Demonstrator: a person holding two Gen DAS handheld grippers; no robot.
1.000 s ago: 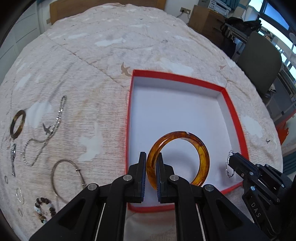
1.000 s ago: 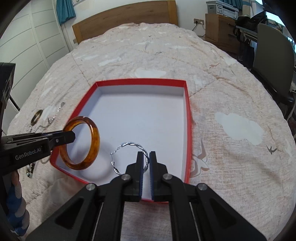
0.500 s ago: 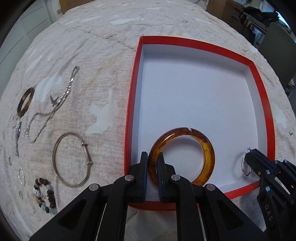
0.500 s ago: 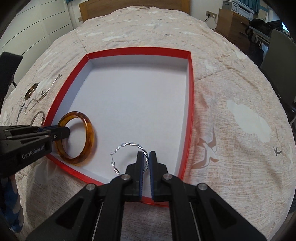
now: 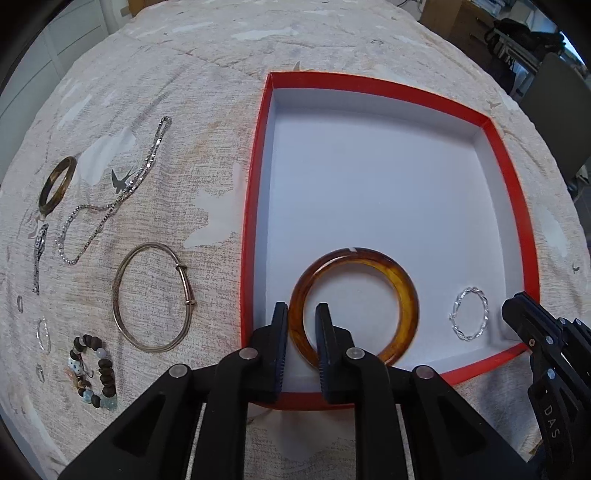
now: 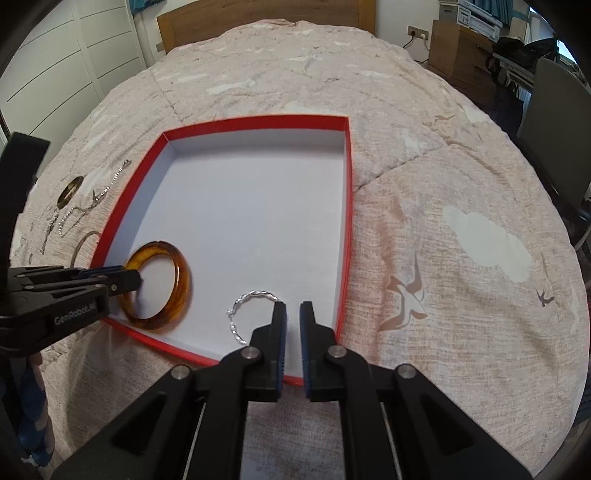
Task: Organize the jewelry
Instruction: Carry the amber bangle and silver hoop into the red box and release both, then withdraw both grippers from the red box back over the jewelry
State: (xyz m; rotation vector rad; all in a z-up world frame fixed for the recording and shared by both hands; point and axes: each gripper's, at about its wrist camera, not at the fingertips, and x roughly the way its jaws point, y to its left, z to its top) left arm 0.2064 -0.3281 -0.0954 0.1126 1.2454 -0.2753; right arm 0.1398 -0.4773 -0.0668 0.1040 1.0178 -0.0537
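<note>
Jewelry is split between the red box (image 5: pixel 255 206) and the bedspread (image 5: pixel 207 155) left of it. Nearest in the left wrist view, the left gripper (image 5: pixel 301 314) has its fingers slightly parted, straddling the near-left arc of the amber bangle (image 5: pixel 406 291). They have just been opening, with the bangle's rim between them and a sliver of gap showing at each pad, so the bangle lies flat on the box's white floor near the near-left corner. To its right, close to the near-right corner, the twisted silver hoop (image 5: pixel 470 314) lies flat on the same floor. The right gripper (image 6: pixel 293 314) hangs just beside the hoop. Its fingers are a little apart and have just been opening with nothing between them; the hoop (image 6: pixel 245 314) sits just left of the left finger.

On the bedspread, closest, lies a beaded bracelet (image 5: pixel 92 373), with small silver rings (image 5: pixel 43 334) at its left. Beyond it is a thin wire bangle (image 5: pixel 153 295), then a silver chain (image 5: pixel 110 199) running away toward the far side, and a dark bangle (image 5: pixel 57 184) at the far left. The rest of the box floor is bare. A wooden headboard (image 6: pixel 258 18) stands at the far end.
</note>
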